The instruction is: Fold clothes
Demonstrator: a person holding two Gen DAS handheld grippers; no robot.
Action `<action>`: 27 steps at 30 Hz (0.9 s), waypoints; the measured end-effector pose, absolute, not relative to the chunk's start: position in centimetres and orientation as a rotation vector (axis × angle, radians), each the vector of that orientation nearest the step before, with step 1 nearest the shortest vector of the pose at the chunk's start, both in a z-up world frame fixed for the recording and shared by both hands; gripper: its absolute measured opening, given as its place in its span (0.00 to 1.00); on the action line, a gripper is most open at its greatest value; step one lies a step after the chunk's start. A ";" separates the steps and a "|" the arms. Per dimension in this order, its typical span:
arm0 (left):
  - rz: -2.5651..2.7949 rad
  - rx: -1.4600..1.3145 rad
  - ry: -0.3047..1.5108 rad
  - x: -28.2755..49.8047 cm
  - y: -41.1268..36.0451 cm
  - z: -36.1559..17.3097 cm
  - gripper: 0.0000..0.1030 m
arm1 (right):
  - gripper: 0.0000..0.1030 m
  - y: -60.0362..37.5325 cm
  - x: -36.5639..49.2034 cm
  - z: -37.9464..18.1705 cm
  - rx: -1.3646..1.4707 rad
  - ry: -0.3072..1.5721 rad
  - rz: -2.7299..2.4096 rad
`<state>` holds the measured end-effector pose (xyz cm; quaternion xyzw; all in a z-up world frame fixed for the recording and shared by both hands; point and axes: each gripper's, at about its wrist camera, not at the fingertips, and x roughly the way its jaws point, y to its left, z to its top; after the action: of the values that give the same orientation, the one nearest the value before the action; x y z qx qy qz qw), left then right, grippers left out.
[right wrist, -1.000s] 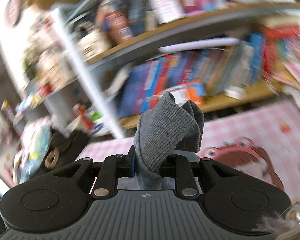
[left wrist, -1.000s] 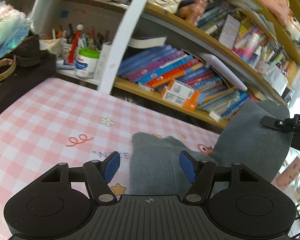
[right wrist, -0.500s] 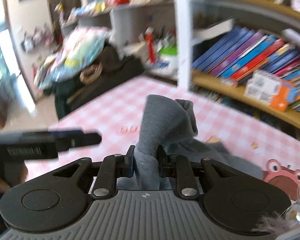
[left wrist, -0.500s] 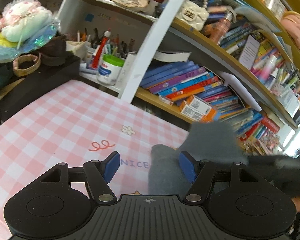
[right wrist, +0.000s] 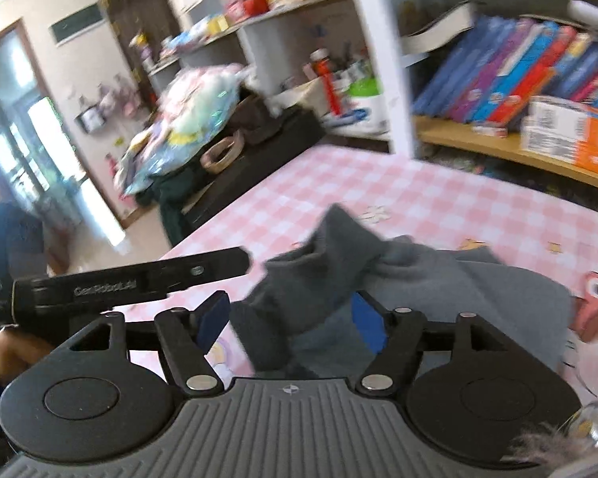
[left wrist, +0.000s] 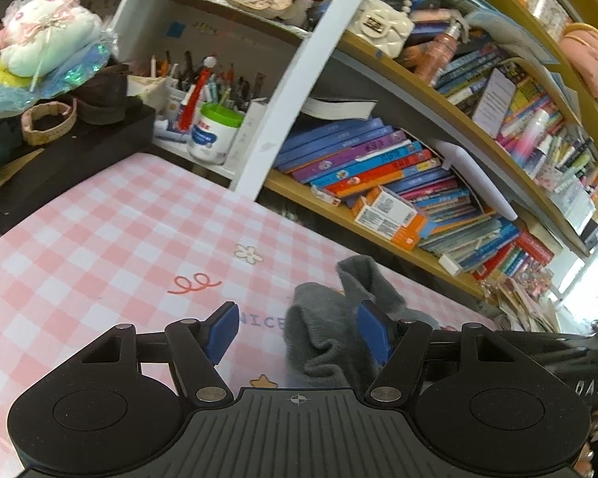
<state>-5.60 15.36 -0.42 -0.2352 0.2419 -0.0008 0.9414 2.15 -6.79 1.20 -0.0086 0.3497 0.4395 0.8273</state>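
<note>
A grey knitted garment [left wrist: 327, 338] lies bunched on the pink checked tablecloth [left wrist: 99, 247]. In the left wrist view it sits between the blue pads of my left gripper [left wrist: 298, 330], which stands open just above it. The body of the right gripper [left wrist: 578, 362] shows at the right edge. In the right wrist view my right gripper [right wrist: 291, 322] is open, and a folded-over cuff [right wrist: 323, 263] of the garment [right wrist: 458, 290] rises loose between its pads without being clamped. The left gripper [right wrist: 131, 283] reaches in from the left as a black bar.
A bookshelf [left wrist: 378, 167] packed with books runs behind the table's far edge. A white jar and pen cups [left wrist: 215, 135] stand at the back left. A black box [left wrist: 79, 147] with a plush toy borders the left side. A hand [right wrist: 12, 354] shows low left.
The right gripper swung left over the table with the grey cloth clamped, then opened and let it drop onto the garment. The left gripper stayed open.
</note>
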 end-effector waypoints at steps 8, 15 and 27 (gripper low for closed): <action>-0.093 -0.398 0.502 -4.8 13.1 0.1 0.71 | 0.74 -14.0 2.9 0.2 0.096 0.753 0.668; -0.165 -0.322 0.515 -4.3 11.2 0.3 0.71 | 0.75 -19.1 4.4 -4.1 0.393 0.936 0.398; -0.115 -0.329 0.597 -1.4 11.4 -1.0 0.71 | 0.75 -18.9 4.7 -5.7 0.454 1.013 0.386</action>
<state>-1.40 11.44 -1.01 -0.1612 0.2926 -0.0562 0.9409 4.69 -18.92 -5.70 0.2143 0.4777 0.1822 0.8323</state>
